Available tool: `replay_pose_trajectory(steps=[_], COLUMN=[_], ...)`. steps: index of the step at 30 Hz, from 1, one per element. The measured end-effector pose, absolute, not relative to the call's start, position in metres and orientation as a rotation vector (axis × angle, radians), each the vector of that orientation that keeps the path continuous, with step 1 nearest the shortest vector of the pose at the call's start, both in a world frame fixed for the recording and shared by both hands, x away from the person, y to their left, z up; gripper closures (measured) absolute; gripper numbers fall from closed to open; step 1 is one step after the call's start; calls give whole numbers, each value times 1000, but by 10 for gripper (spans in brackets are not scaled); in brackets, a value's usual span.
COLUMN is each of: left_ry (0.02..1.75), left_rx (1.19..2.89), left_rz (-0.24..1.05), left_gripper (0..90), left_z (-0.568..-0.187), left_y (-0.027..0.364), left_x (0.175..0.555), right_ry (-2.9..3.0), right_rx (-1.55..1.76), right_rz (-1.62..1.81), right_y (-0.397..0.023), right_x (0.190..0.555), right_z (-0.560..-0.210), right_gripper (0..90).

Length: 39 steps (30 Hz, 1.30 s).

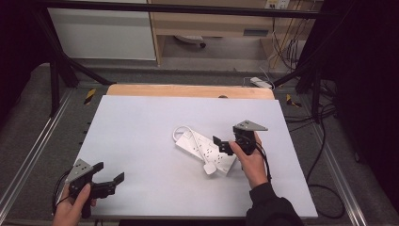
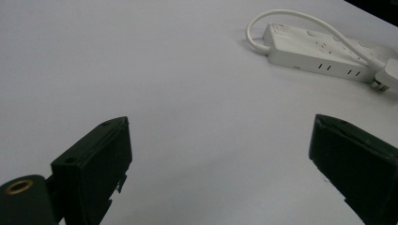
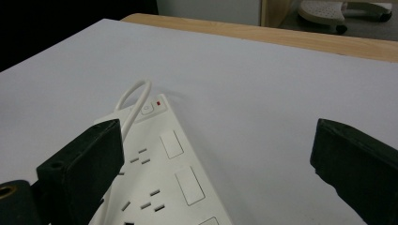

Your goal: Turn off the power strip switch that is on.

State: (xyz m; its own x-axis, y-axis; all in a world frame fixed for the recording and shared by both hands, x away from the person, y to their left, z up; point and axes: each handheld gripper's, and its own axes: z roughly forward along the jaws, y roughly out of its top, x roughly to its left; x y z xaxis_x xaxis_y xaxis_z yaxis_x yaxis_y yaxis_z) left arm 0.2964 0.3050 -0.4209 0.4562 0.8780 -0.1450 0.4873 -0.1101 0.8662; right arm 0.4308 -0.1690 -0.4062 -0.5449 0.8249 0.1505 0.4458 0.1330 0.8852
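Observation:
A white power strip (image 1: 203, 149) lies near the middle of the white table cover (image 1: 141, 136), set at a slant. Its white cable (image 1: 181, 132) loops from the far end back over its top to a plug (image 1: 209, 168) at the near end. My right gripper (image 1: 220, 145) hovers at the strip's right side, jaws open and pointing left over it. In the right gripper view the strip (image 3: 176, 180) lies below the open right gripper (image 3: 218, 125), its switch (image 3: 147, 110) at the far end. My left gripper (image 1: 108, 172) rests open at the front left, and the left gripper (image 2: 220, 123) has bare cover between its jaws and the strip (image 2: 319, 54) far off.
A wooden table edge (image 1: 188, 90) runs along the back of the cover. Metal frame rails (image 1: 28, 155) flank both sides. Cables (image 1: 324, 155) and a power block (image 1: 261, 83) lie on the floor to the right. A chair base (image 3: 342, 9) stands beyond the table.

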Motion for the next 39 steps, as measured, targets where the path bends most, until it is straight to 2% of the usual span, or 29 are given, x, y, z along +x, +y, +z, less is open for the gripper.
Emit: replay_pose_trajectory(steps=[21,39], left_ry=[1157,1158], left_rx=[1756,1756], left_rz=[520,518], left_gripper=[64,64], left_z=[-419,-419], left_y=[306,306], left_x=[295,295], right_ry=[1993,1930], right_rx=[1201,1194], right_rz=[1386,1406], right_y=[-192,-216], right_x=[420,399], right_z=[-378,-371], right_gripper=[57,40])
